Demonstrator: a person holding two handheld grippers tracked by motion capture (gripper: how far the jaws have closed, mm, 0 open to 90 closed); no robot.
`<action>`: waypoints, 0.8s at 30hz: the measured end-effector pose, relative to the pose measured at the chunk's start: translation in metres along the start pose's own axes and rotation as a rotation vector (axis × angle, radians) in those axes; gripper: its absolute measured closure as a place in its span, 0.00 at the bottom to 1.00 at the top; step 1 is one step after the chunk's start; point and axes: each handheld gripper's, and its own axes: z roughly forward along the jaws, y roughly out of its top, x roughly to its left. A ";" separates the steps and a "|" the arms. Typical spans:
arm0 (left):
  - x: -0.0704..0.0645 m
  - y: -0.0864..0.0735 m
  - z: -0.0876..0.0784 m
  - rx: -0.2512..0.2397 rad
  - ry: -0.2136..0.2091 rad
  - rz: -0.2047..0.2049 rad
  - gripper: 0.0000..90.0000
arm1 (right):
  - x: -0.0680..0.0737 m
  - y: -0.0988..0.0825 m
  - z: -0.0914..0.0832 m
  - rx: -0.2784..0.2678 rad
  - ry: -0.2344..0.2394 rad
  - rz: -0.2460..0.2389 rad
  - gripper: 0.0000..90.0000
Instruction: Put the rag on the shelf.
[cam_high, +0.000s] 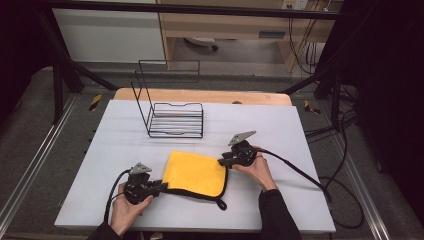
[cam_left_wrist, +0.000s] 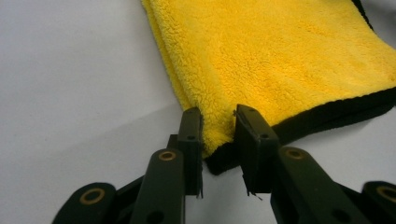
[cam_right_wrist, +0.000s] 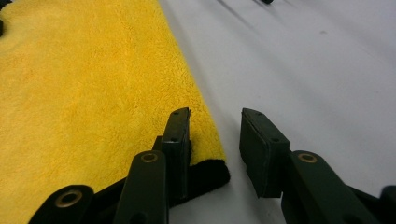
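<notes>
A folded yellow towel with a black border lies on the white table, near its front. My left gripper sits at the towel's near-left corner. In the left gripper view the yellow towel fills the gap of the left gripper, and both pads press its corner. My right gripper is at the towel's far-right corner. In the right gripper view one jaw of the right gripper rests over the edge of the yellow towel and the other stands on bare table, so it is open.
A black wire rack with a tall back frame stands behind the towel, toward the table's far left. A black loop of the towel's border trails at its near-right corner. Cables run from both grippers off the table's sides.
</notes>
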 end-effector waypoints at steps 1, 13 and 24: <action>-0.001 0.000 0.001 0.002 0.008 0.005 0.80 | 0.000 0.000 0.000 0.000 0.000 0.000 0.71; -0.003 0.009 0.002 0.051 0.007 0.005 0.92 | 0.009 -0.005 -0.002 -0.029 -0.007 0.090 0.92; -0.002 0.032 0.007 0.070 0.008 0.077 0.93 | 0.041 -0.013 -0.044 0.011 -0.066 0.157 0.92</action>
